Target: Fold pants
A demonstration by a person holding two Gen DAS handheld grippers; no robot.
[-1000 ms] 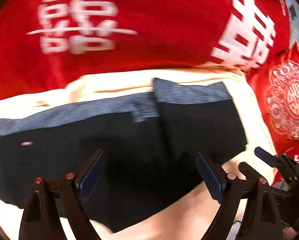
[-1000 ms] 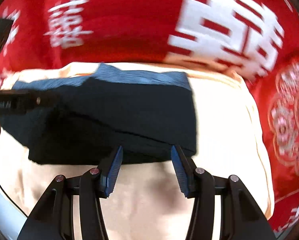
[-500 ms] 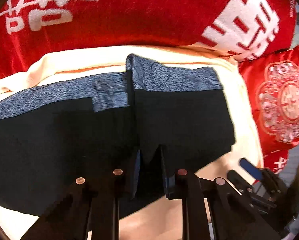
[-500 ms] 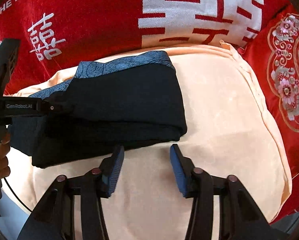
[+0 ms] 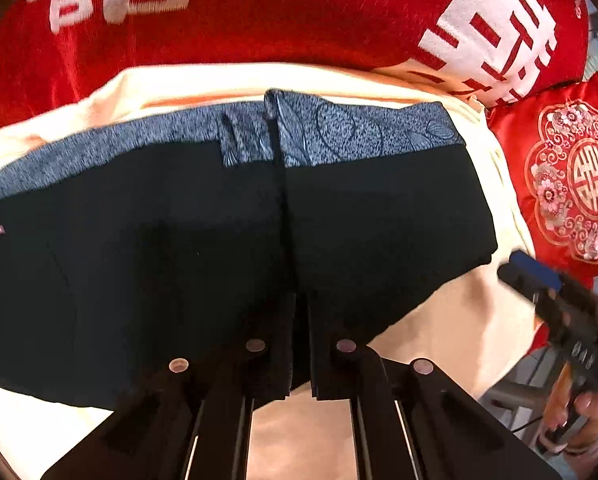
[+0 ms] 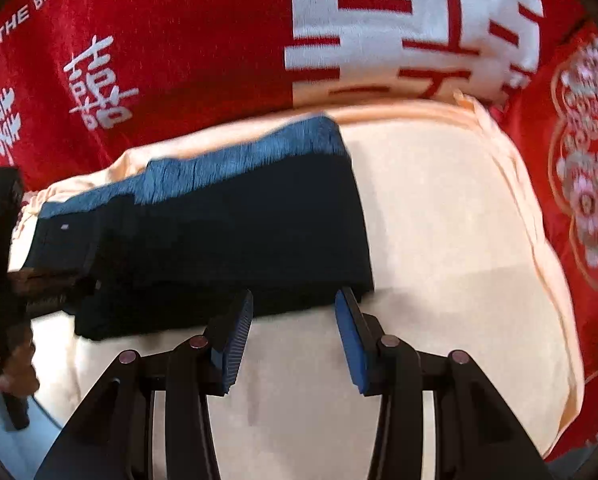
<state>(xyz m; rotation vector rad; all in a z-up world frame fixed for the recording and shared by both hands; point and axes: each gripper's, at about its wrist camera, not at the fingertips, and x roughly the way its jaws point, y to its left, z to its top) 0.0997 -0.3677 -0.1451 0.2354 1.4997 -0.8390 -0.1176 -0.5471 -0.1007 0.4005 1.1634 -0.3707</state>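
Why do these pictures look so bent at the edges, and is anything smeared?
Left wrist view: fisheye lens bows the red blanket and darkens the corners; the pants look mostly sharp, while the right gripper at the edge is smeared. Right wrist view: same bowing; the pants' grey waistband is motion-blurred.

Cream cushion carrying dark folded pants, red blanket behind, embroidered red pillow beside

A peach-coloured cloth covers the work surface, backed by a red blanket with white characters and an embroidered red cushion.
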